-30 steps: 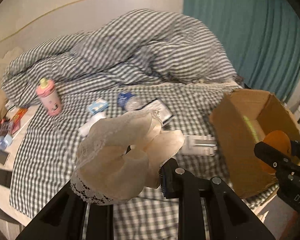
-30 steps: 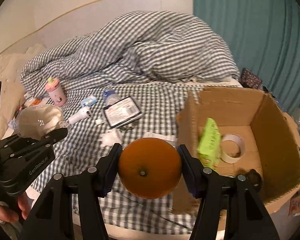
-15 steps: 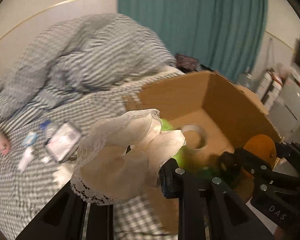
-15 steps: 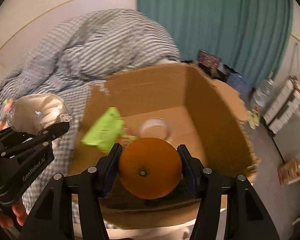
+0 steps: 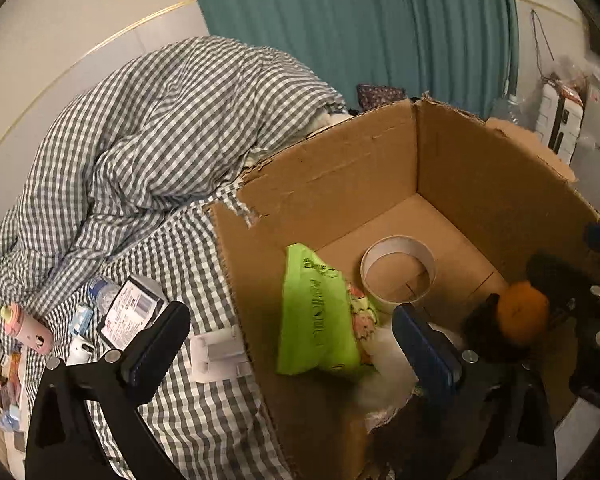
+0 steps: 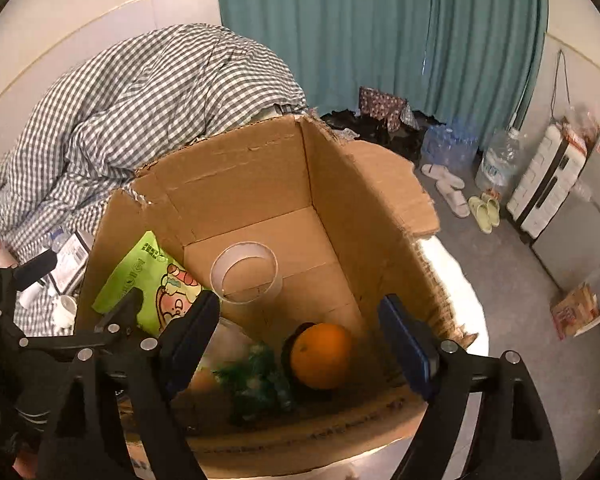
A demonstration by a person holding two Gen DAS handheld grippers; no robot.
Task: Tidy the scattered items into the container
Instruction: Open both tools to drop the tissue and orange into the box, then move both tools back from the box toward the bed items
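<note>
The cardboard box (image 6: 236,184) stands on the bed (image 5: 204,412) at its edge; a tip onto the floor could be caused if its near wall is knocked by either gripper on withdrawal. Inside, the orange (image 6: 321,354) is seen lying free near the green packet (image 6: 148,280) and tape roll (image 6: 245,272). The right gripper (image 6: 300,336) is opening, fingers apart around nothing; the left gripper (image 5: 292,344) is opening wide, also empty. Only the left view shows the pink bottle (image 5: 26,326) and other items left on the bed; floor clutter is shown only by the right.
</note>
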